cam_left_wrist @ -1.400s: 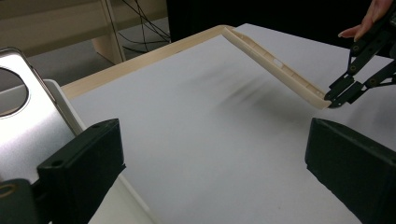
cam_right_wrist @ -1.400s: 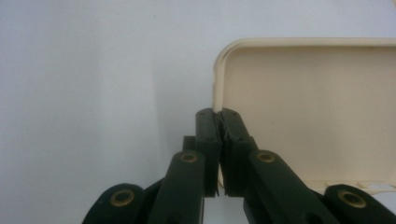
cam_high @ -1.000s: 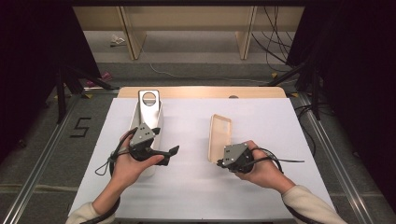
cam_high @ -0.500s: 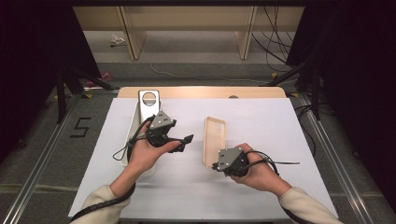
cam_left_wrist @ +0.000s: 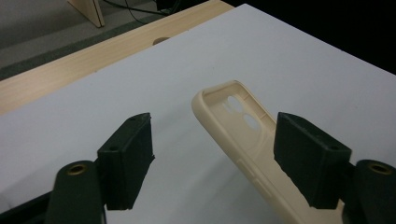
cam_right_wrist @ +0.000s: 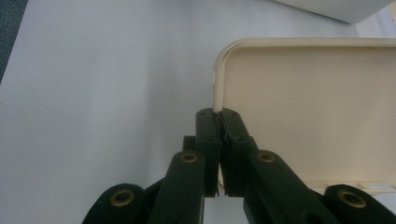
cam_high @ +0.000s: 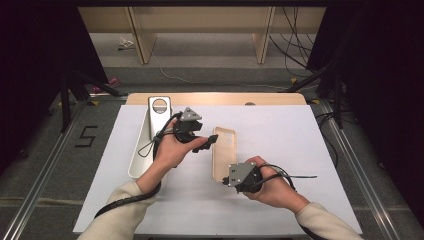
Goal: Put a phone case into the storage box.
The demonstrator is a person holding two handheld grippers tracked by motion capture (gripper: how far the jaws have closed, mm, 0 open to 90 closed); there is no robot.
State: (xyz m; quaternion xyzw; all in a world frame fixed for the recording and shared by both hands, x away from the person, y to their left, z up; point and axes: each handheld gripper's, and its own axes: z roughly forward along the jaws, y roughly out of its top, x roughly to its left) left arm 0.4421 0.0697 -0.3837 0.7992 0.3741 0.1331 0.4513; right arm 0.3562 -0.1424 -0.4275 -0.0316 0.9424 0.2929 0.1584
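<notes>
So the right gripper has its jaws pinched tight on the near edge of the cream phone case, that part's done. The left gripper has been closing but isn't touching; the case's camera end sits between its jaws, grab pending.

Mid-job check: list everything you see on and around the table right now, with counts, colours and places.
phone case: one, cream, on the white sheet mid-table, its near edge pinched.
metal stand: one, silver, with a round hole at its far end, left part of the sheet.
white sheet: one, covering the table top.
table: one, light wood, its far edge bare.
number marking: one, black 5, floor left of the table.
cables: several, dark, floor at far right.
left gripper: one, black, jaws apart and just been closing, straddling the case's far end without touching.
right gripper: one, black, shut on the case's rim.
</notes>
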